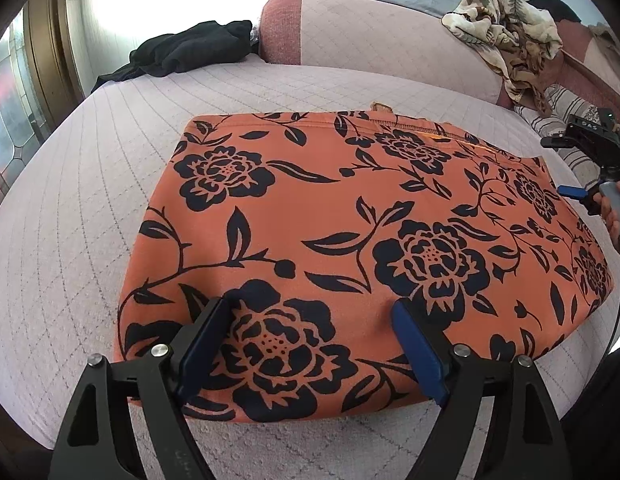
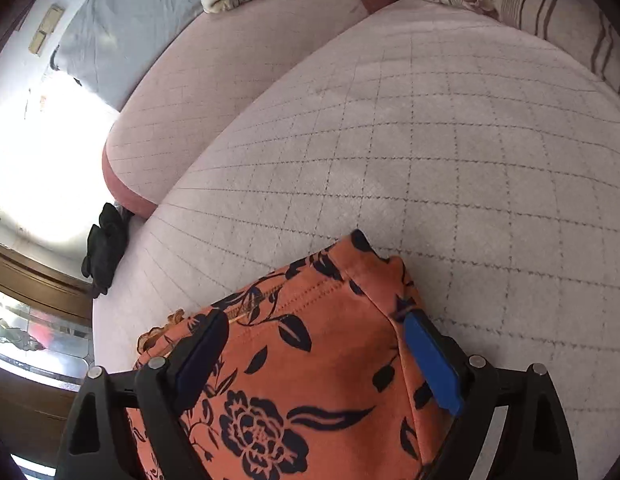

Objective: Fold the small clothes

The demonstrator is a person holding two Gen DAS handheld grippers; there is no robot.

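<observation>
1. A pale pink quilted bed [image 1: 90,208] fills both views, with a padded bolster [image 1: 349,40] along its far side and bright window glare behind.
2. An orange garment [image 1: 349,240] with dark blue flowers lies flat on the bed, folded into a broad panel with a stitched hem along its far edge.
3. The left gripper [image 1: 313,312] hangs over the garment's near left corner, tilted down, its jaws spread wide.
4. Its blue pads [image 1: 202,344] sit above a large printed flower, one on each side; neither pinches the cloth, though whether the tips touch it cannot be told.
5. The right gripper [image 2: 313,320] is over the garment's far right corner, where the hem [image 2: 310,292] and a side fold meet.
6. Its jaws also stand wide, the corner lying between them; the right pad [image 2: 429,364] is just beside the folded edge, and the cloth is not clamped.
7. In the left wrist view the right gripper shows at the right margin, held by a hand [image 1: 617,216].
8. A black garment [image 1: 182,50] lies crumpled at the bed's far left, well apart from the orange one.
9. A tan patterned cloth [image 1: 505,36] is heaped on the bolster, and a striped pillow [image 2: 529,4] sits at the far right.
</observation>
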